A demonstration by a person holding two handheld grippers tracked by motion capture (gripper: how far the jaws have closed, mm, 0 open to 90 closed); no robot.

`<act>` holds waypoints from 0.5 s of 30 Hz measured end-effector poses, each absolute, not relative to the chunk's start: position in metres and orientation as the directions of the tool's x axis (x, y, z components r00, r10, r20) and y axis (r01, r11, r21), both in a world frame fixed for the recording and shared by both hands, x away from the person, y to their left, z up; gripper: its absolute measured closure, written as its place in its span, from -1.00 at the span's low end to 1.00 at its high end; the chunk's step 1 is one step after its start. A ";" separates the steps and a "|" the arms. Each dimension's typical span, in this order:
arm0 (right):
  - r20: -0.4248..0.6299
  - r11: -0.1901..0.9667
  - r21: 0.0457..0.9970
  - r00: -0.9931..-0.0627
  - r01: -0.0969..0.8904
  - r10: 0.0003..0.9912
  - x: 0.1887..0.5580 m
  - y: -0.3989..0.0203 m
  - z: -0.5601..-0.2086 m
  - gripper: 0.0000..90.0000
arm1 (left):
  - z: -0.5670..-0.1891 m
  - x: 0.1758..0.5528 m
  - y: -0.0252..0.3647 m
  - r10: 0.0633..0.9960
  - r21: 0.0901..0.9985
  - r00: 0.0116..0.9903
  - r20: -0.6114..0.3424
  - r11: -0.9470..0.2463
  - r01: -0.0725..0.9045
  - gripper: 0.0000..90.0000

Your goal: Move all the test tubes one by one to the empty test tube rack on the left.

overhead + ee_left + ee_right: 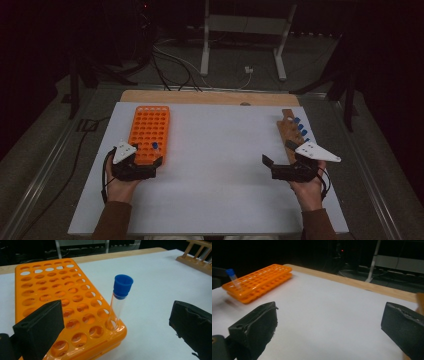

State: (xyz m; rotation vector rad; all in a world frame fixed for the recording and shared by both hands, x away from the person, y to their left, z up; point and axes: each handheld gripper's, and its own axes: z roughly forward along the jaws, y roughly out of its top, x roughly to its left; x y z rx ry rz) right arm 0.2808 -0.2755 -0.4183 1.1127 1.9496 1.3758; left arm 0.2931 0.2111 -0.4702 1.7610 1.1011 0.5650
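Transfer of capped tubes from a wooden rack (289,134) to an orange tube rack (149,129), taken here as the landmark. One clear test tube with a blue cap (120,300) stands leaning slightly in a hole on the orange rack's right-hand edge, in its near rows. The left gripper (137,167) sits at the orange rack's near end with its jaws spread wide, straddling the tube without touching it; judged from this, the placing step is finished and the tube released. The right gripper (280,167), well apart to the right of the orange rack and just beside the wooden rack's near end, is likewise released and holds nothing. Blue-capped tubes (300,127) remain in the wooden rack. The next move probably calls for closing on one of these and lifting it straight out.
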 end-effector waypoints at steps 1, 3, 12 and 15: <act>0.056 0.148 0.931 -0.533 0.333 0.844 0.282 -0.278 -0.417 -0.99 | -0.470 0.292 0.211 0.868 0.894 0.488 -0.094 -0.142 0.425 -0.99; 0.064 0.136 0.933 -0.525 0.334 0.849 0.284 -0.284 -0.416 -0.98 | -0.470 0.290 0.212 0.867 0.897 0.491 -0.086 -0.147 0.417 -0.99; 0.067 0.080 0.955 -0.472 0.285 0.879 0.291 -0.308 -0.412 -0.98 | -0.470 0.284 0.215 0.872 0.906 0.484 -0.081 -0.138 0.400 -0.99; 0.084 0.065 0.945 -0.431 0.320 0.899 0.294 -0.315 -0.409 -0.97 | -0.469 0.282 0.215 0.873 0.908 0.481 -0.080 -0.136 0.397 -0.99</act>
